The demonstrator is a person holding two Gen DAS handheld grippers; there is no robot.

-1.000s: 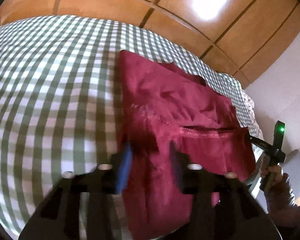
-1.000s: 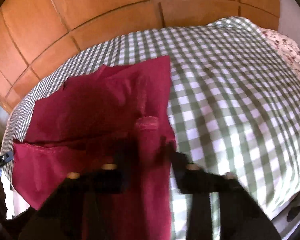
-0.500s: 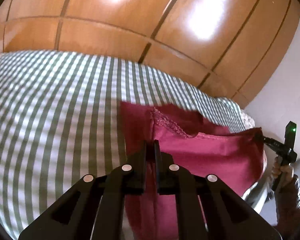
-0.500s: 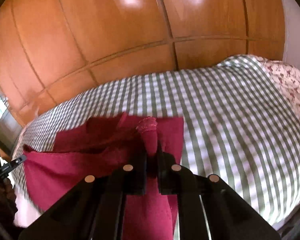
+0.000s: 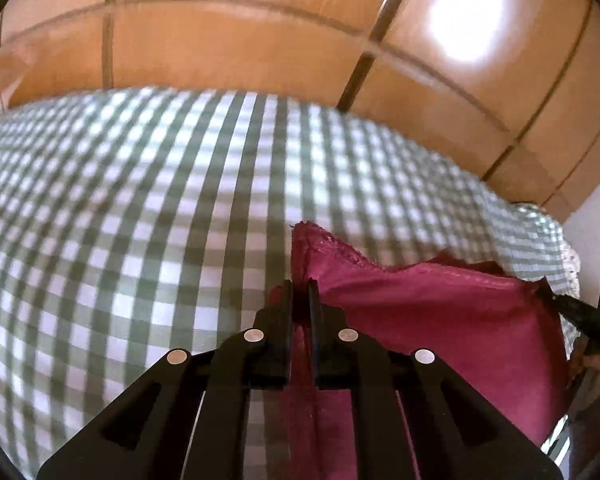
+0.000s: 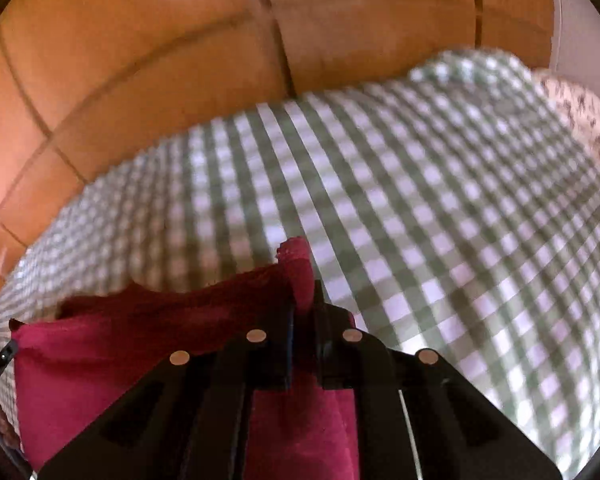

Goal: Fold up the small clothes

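Observation:
A dark red garment [image 5: 440,320] hangs stretched between both grippers above a green-and-white checked bedcover [image 5: 140,220]. My left gripper [image 5: 300,286] is shut on the garment's left corner, whose lace-trimmed edge sticks up past the fingertips. In the right wrist view the same red garment [image 6: 120,344] spreads to the left, and my right gripper [image 6: 304,286] is shut on its right corner, a tab of cloth poking above the jaws. The right gripper [image 5: 580,312] also shows at the far right of the left wrist view, with a green light on it. The garment's lower part is hidden behind the gripper bodies.
Glossy wooden panelled cupboard doors [image 5: 260,40] rise behind the bed. A floral pillow or sheet [image 6: 572,112] lies at the bed's far right corner. A white wall [image 5: 596,224] stands to the right. The checked bedcover [image 6: 420,200] stretches ahead of both grippers.
Both grippers closed on the garment's near corners and lifted them, carrying the edge forward across the bed. The flat-lying garment is now raised, and more checked cover shows ahead.

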